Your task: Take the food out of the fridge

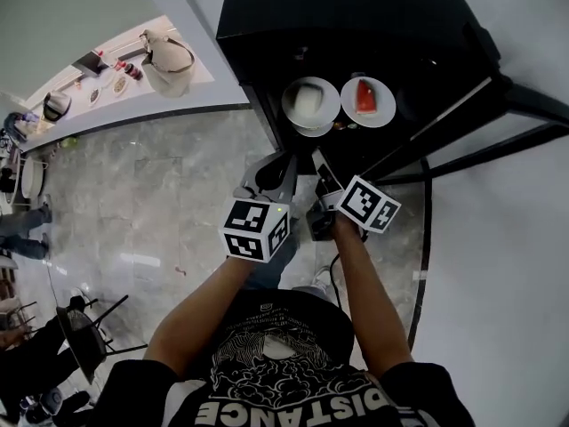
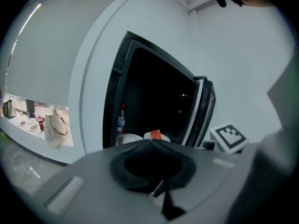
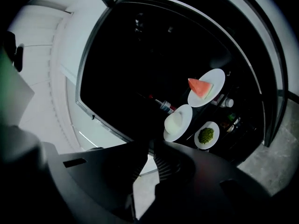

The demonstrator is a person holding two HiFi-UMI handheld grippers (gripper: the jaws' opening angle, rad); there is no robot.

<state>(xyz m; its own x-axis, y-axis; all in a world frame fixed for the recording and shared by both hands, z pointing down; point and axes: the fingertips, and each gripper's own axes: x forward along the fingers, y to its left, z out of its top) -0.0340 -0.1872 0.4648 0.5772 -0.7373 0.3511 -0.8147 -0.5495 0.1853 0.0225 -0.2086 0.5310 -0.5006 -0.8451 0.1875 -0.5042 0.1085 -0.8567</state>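
**A:** Where is the food seen?

**B:** It is seen inside the open fridge [image 1: 267, 25], on a dark shelf. A plate of watermelon [image 1: 368, 101] is set on the right. A plate with a white mound of food [image 1: 310, 103] is set just beside it, on the left. A small plate of green food [image 3: 206, 136] is shown lower down, in the right gripper view only. A bottle [image 2: 121, 121] is seen behind the plates.

**A:** How are the grippers held?

**B:** The left gripper [image 1: 271, 169] is closed up tight, and nothing is caught between its tips. The right gripper [image 1: 320, 163] is closed up too, and nothing is held in it.

**A:** Which way is the food from them?

**B:** It is found straight ahead, further into the fridge. Both top plates are kept apart from both grippers, and nothing is touched. The white mound is lined up almost in front of both. The watermelon plate is placed off to the right, so it is judged nearer to the right gripper.

**A:** Is a long side to be lined up?

**B:** No. The plates are round, so a rim could likely be taken from the front. The jaws would need to be opened first.
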